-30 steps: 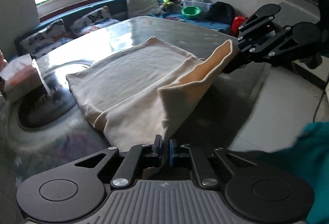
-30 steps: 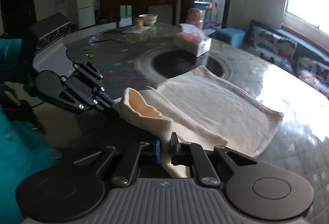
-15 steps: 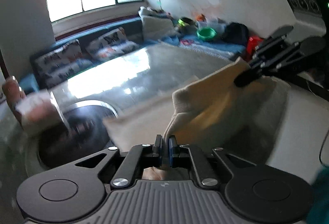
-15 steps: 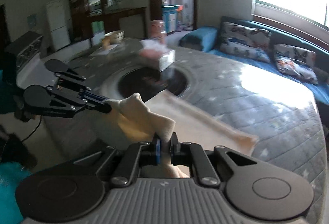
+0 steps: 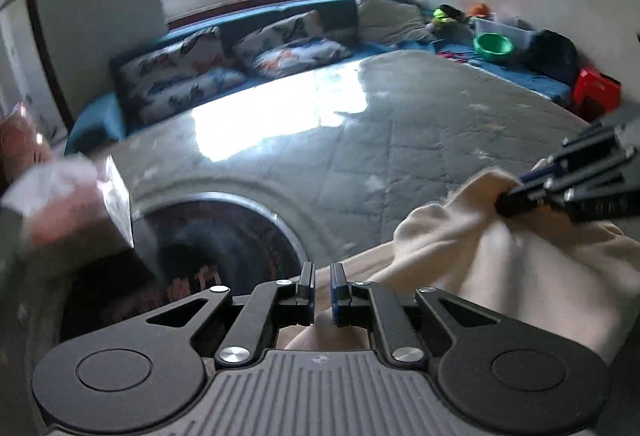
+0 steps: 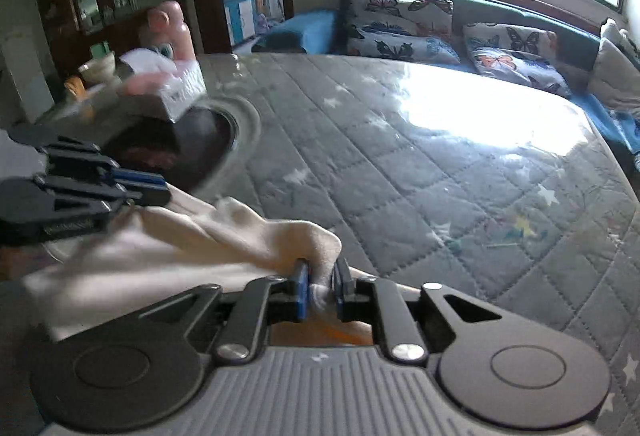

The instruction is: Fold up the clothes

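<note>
Two grippers meet on one cream cloth (image 5: 500, 268), which lies bunched at the near edge of the worktop (image 5: 400, 140), beside the dark round recess (image 5: 224, 236) sunk into the middle.

Your right gripper (image 6: 320, 288) has its fingers pinching a thick fold of the cloth. The fabric fills the gap between the blue pads and bulges up over them in a rounded lump. In the left wrist view the same gripper (image 5: 504, 202) comes in from the right, its tips buried in a raised peak of fabric, and the cloth drapes down from there.

Your left gripper (image 5: 322, 288) shows its fingers standing a narrow gap apart, with cloth lying below and to the right of them. You cannot tell from either view whether any fabric is caught between the fingers. In the right wrist view that gripper (image 6: 160, 188) reaches in from the left, its tips touching the far end of the cloth (image 6: 180, 236), right at the rim of the recess.

Beyond the cloth the worktop is a grey quilted surface with small stars, under a glossy sheen that throws back the window light. A tissue box (image 5: 72, 208), blurred, sits at the far side of the recess, with a pink bottle (image 6: 168, 24) behind it. Butterfly-print cushions (image 6: 400, 24) line the blue sofa past the worktop.
</note>
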